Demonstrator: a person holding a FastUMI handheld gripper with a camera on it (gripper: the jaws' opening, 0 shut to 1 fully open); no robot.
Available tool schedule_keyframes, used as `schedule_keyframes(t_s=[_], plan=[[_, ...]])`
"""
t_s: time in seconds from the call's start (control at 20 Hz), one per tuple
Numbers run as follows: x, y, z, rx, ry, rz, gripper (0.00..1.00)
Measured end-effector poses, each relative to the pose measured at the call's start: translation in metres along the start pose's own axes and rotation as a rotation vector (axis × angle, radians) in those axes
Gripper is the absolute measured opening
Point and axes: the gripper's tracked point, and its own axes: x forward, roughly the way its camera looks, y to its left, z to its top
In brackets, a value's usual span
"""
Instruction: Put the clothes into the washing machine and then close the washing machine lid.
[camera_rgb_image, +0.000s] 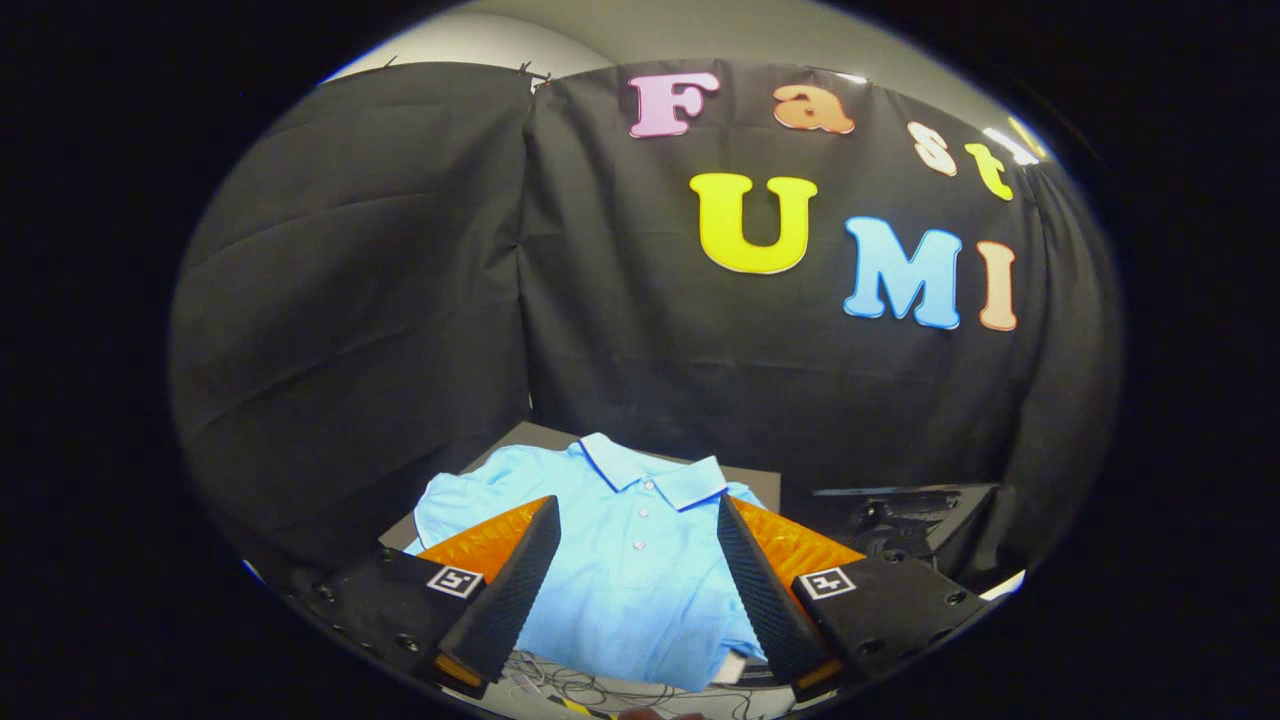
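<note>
Shirt: a light blue polo shirt (630, 540) lies spread flat, front side up, on a dark surface (745, 475) in front of the black cloth wall (400, 300).
Shirt details: collar folded open at the far end, a short row of small buttons running down the middle of the chest, one sleeve spread out to the left.
Tool: the tool (637, 520) is held above the near part of the shirt, its two fingers wide apart and gripping nothing.
Fingers: the left finger (510, 590) and the right finger (765, 590) frame the chest of the shirt, which shows in the gap between them; whether their tips touch the cloth cannot be told.
Markers: a small square black-and-white tag sits on the body of each finger mount.
Dark object: a black, boxy thing (900, 510) stands just to the right of the shirt, beyond the right finger; too dim to tell what it is.
Cables: a tangle of thin wires (590, 688) lies on a pale patch at the near edge of the shirt, below the fingers.
Wall: creased black cloth hanging behind and to both sides of the surface.
</note>
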Motion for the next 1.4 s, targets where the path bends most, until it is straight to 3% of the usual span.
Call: schedule_keyframes(t_s=[0.3,0.75,1.4], plan=[[0.046,0.017,-0.024,0.026,0.138,0.014,0.99],[0.095,0.013,-0.064,-0.014,0.24,-0.049,0.98],[0.107,0.014,-0.087,-0.01,0.27,-0.059,0.97]])
